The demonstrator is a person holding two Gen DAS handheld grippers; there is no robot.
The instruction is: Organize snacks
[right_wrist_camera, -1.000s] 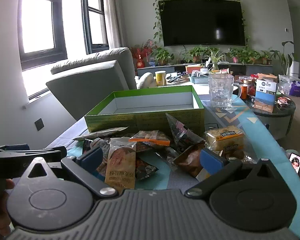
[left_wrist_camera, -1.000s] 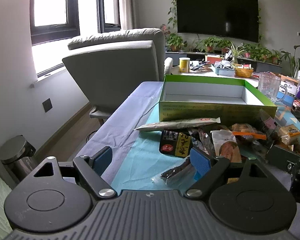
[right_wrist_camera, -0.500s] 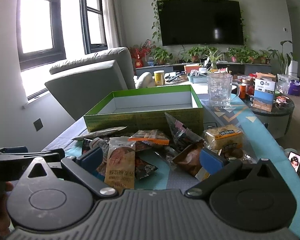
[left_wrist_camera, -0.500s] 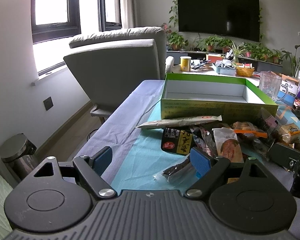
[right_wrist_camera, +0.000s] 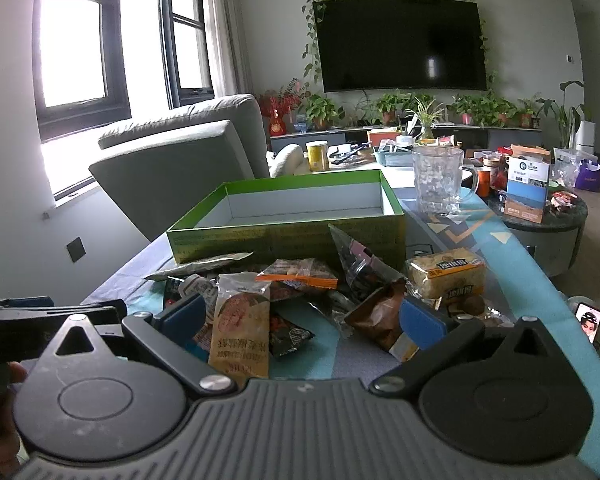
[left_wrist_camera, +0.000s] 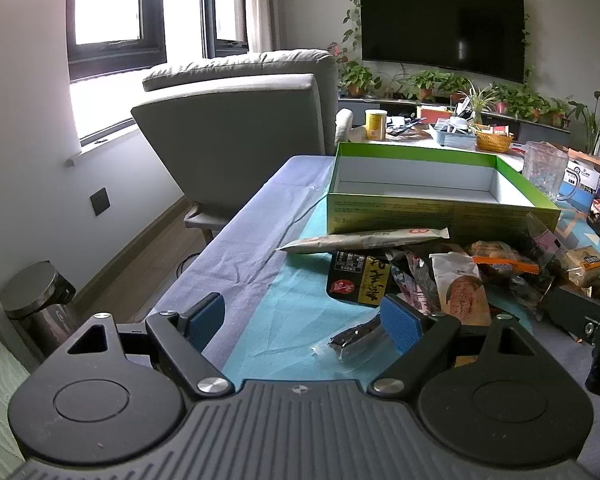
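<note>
A: Nearest first. Left gripper hangs low over the near edge of the worktop; jaws spread wide, nothing held. A small dark clear-wrapped snack lies on the teal cloth just beside the right-hand pad. Touching or not, cannot tell.

B: And the right gripper?

A: Jaws equally wide apart, empty. Between its pads lies a tan packet with a round brown picture, end toward the camera. A brown crinkled packet sits just beside the right-hand pad.

B: The pile beyond?

A: A loose heap of snacks, overlapping. Black packet with a yellow label at the left of it, an orange-striped clear packet in the middle, a wrapped yellow cake toward the worktop's right edge. A long pale stick packet lies across the heap's far side, against the box front.

B: The box?

A: Green box, open, white inside, nothing in it, behind the heap at mid-worktop. A clear glass mug stands past its right corner. Farther off, a grey armchair beyond the left edge and a dark television on the far wall.
</note>
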